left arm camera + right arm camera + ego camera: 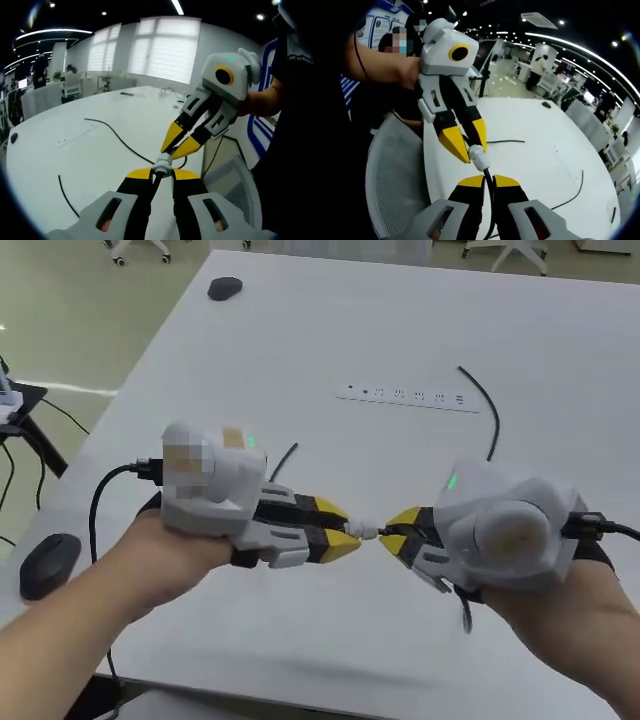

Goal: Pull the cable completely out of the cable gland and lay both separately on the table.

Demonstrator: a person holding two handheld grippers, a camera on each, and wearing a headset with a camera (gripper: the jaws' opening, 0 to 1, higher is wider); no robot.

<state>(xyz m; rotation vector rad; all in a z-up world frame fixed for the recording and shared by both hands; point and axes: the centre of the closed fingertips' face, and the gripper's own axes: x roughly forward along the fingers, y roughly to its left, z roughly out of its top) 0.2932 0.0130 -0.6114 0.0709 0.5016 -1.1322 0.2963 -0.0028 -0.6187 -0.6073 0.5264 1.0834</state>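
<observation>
Room: open office with ceiling lights and blinds on the windows.
Surface: white table (pixel 300 330), smooth and matte.
Cable gland (pixel 368 532): one, a small whitish ribbed cylinder, held in the air over the table's near edge between the two gripper tips.
Cable (pixel 490 197): one, thin, black and round. Its end goes into the gland, and in the right gripper view it runs back between that view's own jaws.
Left gripper (pixel 350 532): white plastic body, black jaws with yellow tips, jaws closed on the gland – the gland sits right at their tips in the left gripper view.
Right gripper (pixel 395 528): same build, jaws pinched on the cable just behind the gland. The two tips nearly meet nose to nose.
Loose cable pieces: two, black, lying on the table – a long curved one (pixel 487 415) and a short straight one (pixel 285 460).
Power strip (pixel 405 395): one, white, long and flat, well beyond the grippers.
Mice: two, dark and rounded, one at the far corner (pixel 225 287) and one at the near left edge (pixel 48 562).
Chair (pixel 395 175): one, with a pale mesh back.
</observation>
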